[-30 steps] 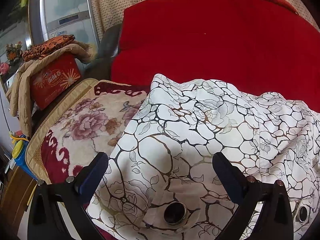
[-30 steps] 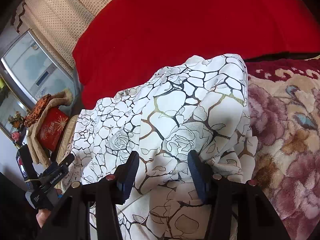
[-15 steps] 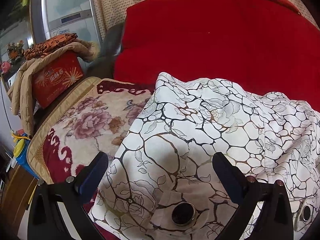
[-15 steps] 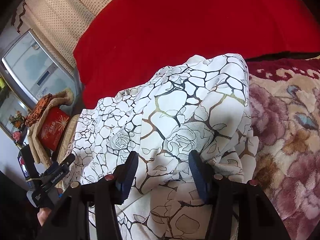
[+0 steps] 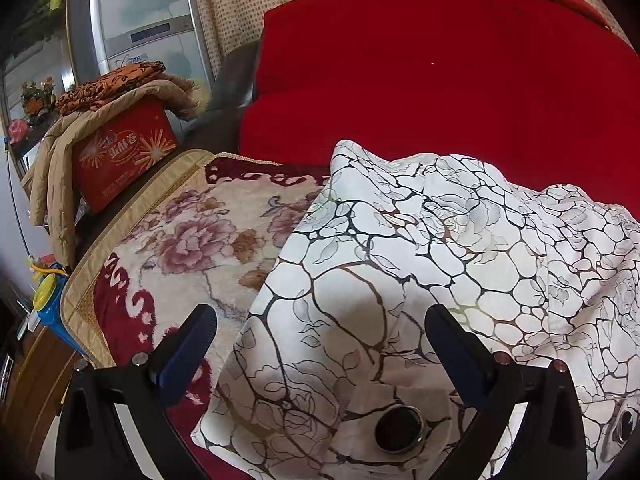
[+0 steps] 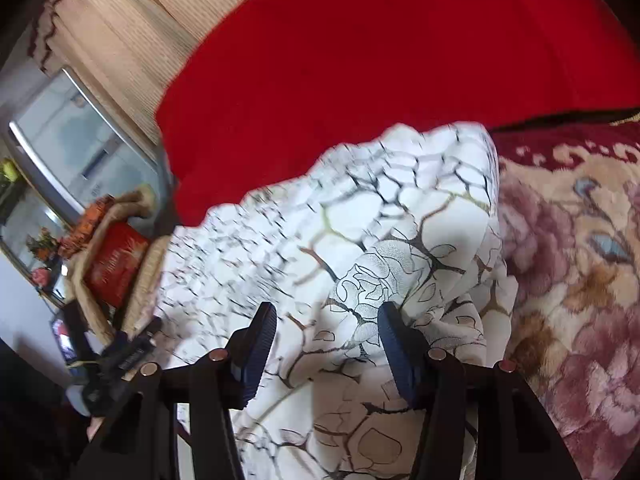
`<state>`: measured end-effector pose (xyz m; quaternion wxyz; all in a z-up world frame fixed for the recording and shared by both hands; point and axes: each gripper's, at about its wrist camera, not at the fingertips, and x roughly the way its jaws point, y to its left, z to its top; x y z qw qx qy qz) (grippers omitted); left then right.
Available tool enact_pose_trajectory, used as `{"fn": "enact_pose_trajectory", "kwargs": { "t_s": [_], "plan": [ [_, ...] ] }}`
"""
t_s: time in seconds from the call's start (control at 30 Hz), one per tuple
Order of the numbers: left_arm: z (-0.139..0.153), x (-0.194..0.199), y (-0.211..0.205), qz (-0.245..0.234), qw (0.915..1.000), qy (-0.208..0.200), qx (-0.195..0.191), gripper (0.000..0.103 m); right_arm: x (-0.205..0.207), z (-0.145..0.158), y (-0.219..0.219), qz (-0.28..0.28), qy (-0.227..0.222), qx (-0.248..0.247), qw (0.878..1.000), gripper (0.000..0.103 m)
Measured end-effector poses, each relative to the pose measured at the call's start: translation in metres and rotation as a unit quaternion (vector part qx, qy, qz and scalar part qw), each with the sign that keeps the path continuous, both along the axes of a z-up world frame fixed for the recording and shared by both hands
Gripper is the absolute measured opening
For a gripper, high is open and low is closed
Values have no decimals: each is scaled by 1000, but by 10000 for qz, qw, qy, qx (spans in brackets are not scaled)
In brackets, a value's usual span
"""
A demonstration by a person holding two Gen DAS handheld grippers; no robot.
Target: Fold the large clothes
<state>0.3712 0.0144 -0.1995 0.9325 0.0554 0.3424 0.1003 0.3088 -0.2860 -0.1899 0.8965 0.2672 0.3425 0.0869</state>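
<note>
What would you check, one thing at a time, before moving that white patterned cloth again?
1. Left gripper open, cloth between its fingers: ok.
2. Right gripper open, a fold of cloth between its fingers: ok.
3. Whether either gripper touches the cloth: cannot tell.
4. Cloth lying smooth: not ok, it is bunched and wrinkled.
5. Cloth resting on the flowered blanket: ok.
6. Sharp view from the right camera: not ok, partly blurred.

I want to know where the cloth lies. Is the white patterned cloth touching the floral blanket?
Touching. In the left wrist view the white patterned cloth lies directly on the floral blanket, its edge covering the blanket's flowers with no gap.
</note>
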Motion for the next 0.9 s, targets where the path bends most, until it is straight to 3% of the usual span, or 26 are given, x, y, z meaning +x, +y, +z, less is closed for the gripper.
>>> {"fn": "enact_pose_trajectory", "kwargs": {
  "t_s": [0.2,0.4,0.5,0.63,0.8,0.9],
  "plan": [
    [-1,0,5,62,10000,13,-7,103,-12,16,-5,-100,-501,53,9987,59],
    [-5,4,9,58,9998,191,-85,103,12,-20,-6,-27,428,180,9989,60],
    [-9,9,20,127,9987,382,-323,103,9,-14,-3,-22,308,105,9995,60],
    [-7,10,45,526,9967,339,-516,103,1,-3,-1,-22,45,116,9999,60],
    [-8,9,65,766,9942,316,-688,103,-13,21,8,121,-702,-90,9974,62],
    [-15,11,61,645,9949,434,-644,103,-4,10,12,179,-386,-69,9991,63]
  ]
}}
